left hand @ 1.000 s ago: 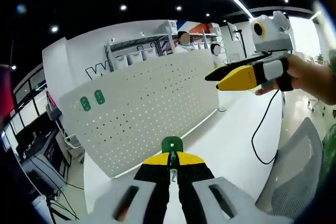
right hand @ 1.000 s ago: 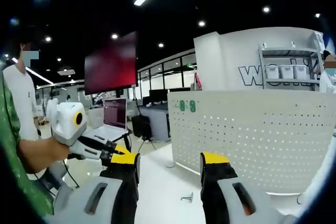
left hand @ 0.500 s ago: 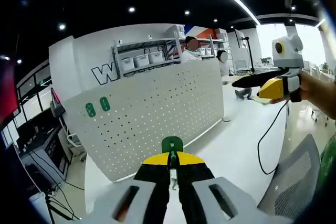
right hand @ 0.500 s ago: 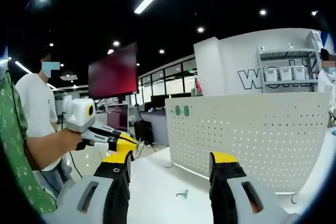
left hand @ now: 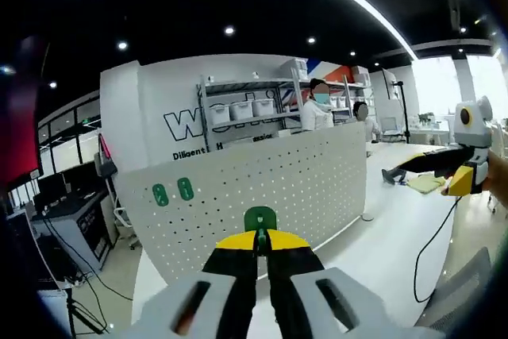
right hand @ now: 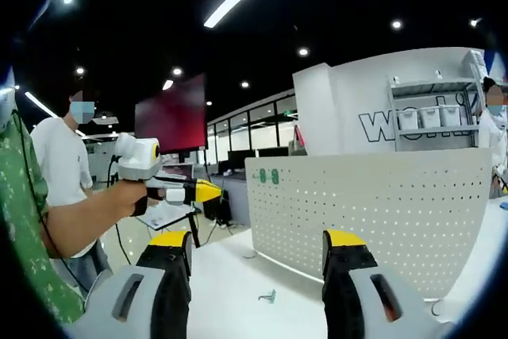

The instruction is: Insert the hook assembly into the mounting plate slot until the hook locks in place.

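While my left gripper [left hand: 260,237] is still clamping the green hook [left hand: 259,217] before the pegboard [left hand: 270,188], my right gripper [right hand: 258,242], jaws wide and empty, is drifting farther away.

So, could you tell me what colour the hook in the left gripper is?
Green hook, clearest in the left gripper view.

Your left gripper [left hand: 262,253] has black fingers [left hand: 238,275] capped with yellow tips, set in pale grey housings with dark oblong slots. Your right gripper [right hand: 255,253] is built alike: black fingers [right hand: 341,279], yellow tips, grey shells. From the right gripper view, your left gripper's white body leads to a yellow-and-black nose. Your sleeve [right hand: 24,220] is green with a pale speckled pattern.
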Motion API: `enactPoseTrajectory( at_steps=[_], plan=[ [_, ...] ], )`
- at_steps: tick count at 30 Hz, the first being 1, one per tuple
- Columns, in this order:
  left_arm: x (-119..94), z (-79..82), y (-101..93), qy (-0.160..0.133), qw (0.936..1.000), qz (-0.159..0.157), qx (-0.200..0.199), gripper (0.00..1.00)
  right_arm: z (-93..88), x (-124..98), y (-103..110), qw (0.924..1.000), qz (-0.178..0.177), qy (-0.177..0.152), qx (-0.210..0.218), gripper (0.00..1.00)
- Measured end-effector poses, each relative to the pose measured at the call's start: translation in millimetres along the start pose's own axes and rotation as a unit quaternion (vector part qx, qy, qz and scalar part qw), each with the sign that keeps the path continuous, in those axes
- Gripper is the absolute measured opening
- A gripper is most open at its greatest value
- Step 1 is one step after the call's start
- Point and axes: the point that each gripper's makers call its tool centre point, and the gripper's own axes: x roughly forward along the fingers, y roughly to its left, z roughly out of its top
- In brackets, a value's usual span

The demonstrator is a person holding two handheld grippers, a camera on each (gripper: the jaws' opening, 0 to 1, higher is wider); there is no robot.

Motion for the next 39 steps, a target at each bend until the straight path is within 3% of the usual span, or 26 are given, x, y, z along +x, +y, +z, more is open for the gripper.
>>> enactPoseTrajectory(
  at_steps=[7, 19, 39],
  plan=[
    [24, 16.5, 8.0, -0.025, 0.9995, 0.017, -0.011, 0.03, 6.4, -6, -9, 0.9999, -0.012, -0.006, -0.007, 0.70],
    [65, 26.4, 28.1, -0.060, 0.9951, 0.063, -0.046, 0.03, 9.7, -11, -25, 0.9992, -0.036, -0.014, -0.003, 0.70],
    [128, 22.7, 59.1, -0.084, 0.9855, 0.139, -0.051, 0.03, 4.1, -5, -52, 0.9985, -0.054, -0.007, 0.005, 0.70]
  ],
)
